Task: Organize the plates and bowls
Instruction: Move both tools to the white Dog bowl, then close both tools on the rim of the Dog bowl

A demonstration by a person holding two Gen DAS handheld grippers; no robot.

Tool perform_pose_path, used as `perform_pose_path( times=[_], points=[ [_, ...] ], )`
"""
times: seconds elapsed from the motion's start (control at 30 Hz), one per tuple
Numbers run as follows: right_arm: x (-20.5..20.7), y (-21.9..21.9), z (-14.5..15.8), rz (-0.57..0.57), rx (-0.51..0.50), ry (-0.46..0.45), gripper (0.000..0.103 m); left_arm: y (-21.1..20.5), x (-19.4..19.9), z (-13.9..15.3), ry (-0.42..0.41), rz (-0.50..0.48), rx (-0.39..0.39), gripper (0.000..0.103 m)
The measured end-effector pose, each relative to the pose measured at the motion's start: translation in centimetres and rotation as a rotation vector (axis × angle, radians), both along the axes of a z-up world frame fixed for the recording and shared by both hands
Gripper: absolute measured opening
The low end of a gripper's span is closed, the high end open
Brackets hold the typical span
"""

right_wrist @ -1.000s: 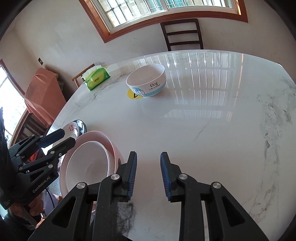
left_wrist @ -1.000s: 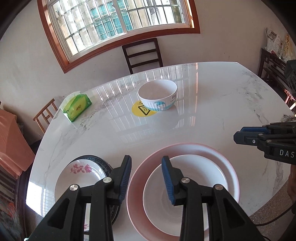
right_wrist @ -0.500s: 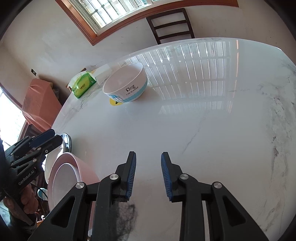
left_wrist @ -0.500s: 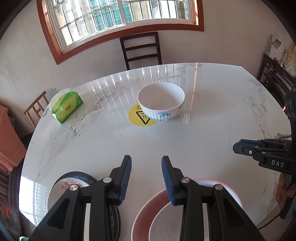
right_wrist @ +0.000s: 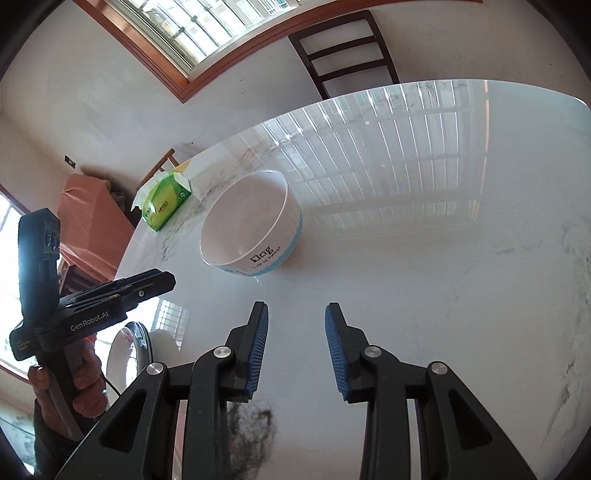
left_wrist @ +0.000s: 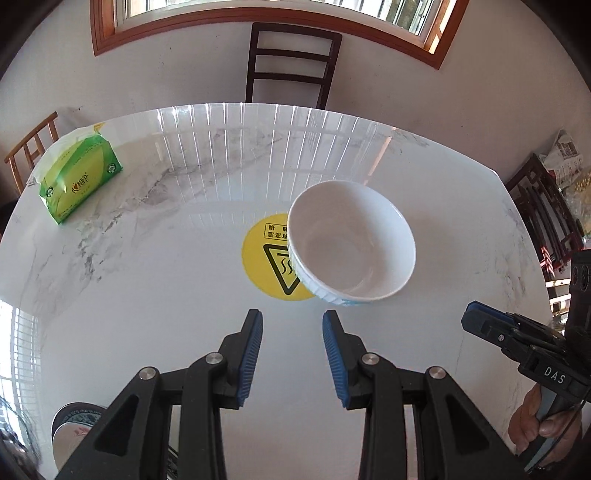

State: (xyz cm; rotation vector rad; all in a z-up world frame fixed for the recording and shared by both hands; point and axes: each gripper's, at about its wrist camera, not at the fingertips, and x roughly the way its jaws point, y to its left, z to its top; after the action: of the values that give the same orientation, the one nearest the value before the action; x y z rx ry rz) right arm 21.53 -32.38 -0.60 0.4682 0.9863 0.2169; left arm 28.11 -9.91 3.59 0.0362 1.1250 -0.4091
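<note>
Left tool (left_wrist: 292, 341) released | right tool (right_wrist: 296, 341) opening, empty | bowl (left_wrist: 351, 240) just ahead

1. The bowl (left_wrist: 351, 242) stands upright on the table (left_wrist: 147, 295), near its middle, partly over the round sticker (left_wrist: 271, 266), which shows to its left in the left wrist view.
2. The tissue pack (left_wrist: 79, 177) lies on the table well left of the bowl, near the far left edge.
3. A chair (left_wrist: 291, 62) stands behind the table against the wall, under the window (left_wrist: 280, 14).
4. A second chair (left_wrist: 29, 147) stands beyond the table's left edge, behind the tissue pack.
5. A plate (left_wrist: 74, 428) lies at the table's near left edge.
</note>
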Motion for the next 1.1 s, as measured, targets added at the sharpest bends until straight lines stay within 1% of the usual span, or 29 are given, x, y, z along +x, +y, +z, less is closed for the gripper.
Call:
perform_pose_path(
  times=[0.1,0.27,0.4,0.57,0.67,0.8,0.9,1.1],
  points=[
    [1.6,0.2,0.2,0.001,-0.007,-0.002,0.031,-0.1,1.4,-0.2,-0.002,0.022,-0.025,0.034],
    [4.1,0.5,0.4,-0.005,-0.003,-0.003,0.031,-1.2,3.0,-0.8,0.032,0.021,-0.055,0.034],
    [5.6,1.0,0.5,-0.007,0.003,-0.004,0.031,-1.6,4.0,-1.2,0.028,0.028,-0.043,0.034],
    [7.0,1.3,0.3,-0.006,-0.01,0.008,0.031,-1.4,4.9,-2.1,0.071,0.046,-0.071,0.034],
    [7.8,1.3,0.2,-0.009,-0.009,0.017,0.031,-1.3,5.3,-2.5,0.082,0.058,-0.077,0.034],
    [8.5,1.6,0.1,-0.017,-0.033,0.026,0.031,-1.5,5.5,-3.1,0.082,0.067,-0.071,0.034],
    [9.0,1.8,0.0,-0.012,-0.044,0.034,0.031,-2.0,5.5,-3.3,0.067,0.055,-0.037,0.034],
    [10.0,2.4,-0.9,-0.01,-0.095,0.07,0.031,-2.7,5.5,-4.2,0.074,0.039,-0.015,0.034]
  ],
)
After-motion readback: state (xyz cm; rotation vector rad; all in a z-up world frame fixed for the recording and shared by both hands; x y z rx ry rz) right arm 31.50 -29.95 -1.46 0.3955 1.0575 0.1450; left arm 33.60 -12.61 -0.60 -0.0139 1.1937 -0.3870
